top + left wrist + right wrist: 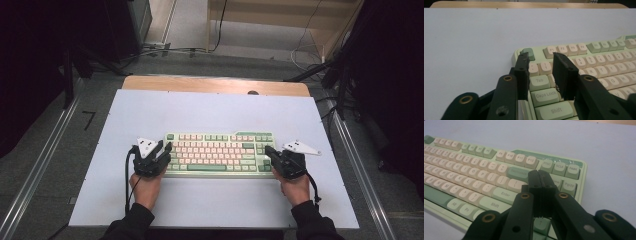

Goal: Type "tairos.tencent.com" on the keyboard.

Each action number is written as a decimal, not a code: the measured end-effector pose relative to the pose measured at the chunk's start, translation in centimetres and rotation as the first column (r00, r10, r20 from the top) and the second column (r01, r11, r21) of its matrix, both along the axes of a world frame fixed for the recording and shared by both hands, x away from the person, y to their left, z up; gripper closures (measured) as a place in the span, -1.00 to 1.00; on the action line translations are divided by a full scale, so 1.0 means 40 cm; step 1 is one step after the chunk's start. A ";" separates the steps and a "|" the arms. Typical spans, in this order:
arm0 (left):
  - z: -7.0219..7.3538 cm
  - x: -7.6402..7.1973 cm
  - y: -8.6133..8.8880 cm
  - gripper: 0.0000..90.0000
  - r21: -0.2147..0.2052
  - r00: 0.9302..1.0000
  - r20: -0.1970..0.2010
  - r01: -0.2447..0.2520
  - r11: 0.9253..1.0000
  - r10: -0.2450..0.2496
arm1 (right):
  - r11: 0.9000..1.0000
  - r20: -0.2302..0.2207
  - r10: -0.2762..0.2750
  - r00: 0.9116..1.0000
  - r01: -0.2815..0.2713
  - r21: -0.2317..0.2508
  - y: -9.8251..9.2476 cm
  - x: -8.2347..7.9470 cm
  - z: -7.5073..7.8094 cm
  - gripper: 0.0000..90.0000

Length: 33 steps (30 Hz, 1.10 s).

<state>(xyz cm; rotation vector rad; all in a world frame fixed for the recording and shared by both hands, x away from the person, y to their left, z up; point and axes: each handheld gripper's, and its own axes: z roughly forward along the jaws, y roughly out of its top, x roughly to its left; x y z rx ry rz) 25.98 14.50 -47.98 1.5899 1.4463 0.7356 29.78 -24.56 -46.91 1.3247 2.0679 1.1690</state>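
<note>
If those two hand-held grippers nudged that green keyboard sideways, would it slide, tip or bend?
The keyboard lies flat and low on the smooth white table, so it would probably slide rather than tip. Its thick one-piece case looks rigid, so bending seems unlikely. The raised keycaps may give or rock if pushed on directly.

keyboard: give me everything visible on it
The keyboard is a compact mechanical-looking board with a pale green plastic case, cream letter keys and green modifier, function and space keys. It lies flat, long side toward the person, near the middle of the white table. The left gripper, jaws parted, sits over its left end by Tab and Caps Lock; the right gripper, jaws shut, sits over its right end. Contact cannot be told.
</note>
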 end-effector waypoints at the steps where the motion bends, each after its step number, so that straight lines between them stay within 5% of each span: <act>1: -0.001 0.001 -0.002 0.59 -0.002 1.000 -0.002 0.004 1.000 -0.004 | 1.000 0.000 0.001 1.000 -0.001 0.001 0.000 0.000 0.000 0.94; 9: -0.003 0.005 -0.019 1.00 0.003 0.999 0.002 0.045 0.999 -0.045 | 1.000 -0.005 0.013 1.000 -0.013 -0.005 0.004 0.001 -0.001 0.94; 33: -0.006 0.036 -0.081 1.00 -0.048 0.988 -0.042 0.148 0.988 -0.150 | 1.000 -0.008 0.025 1.000 -0.026 -0.013 0.009 0.005 -0.003 0.94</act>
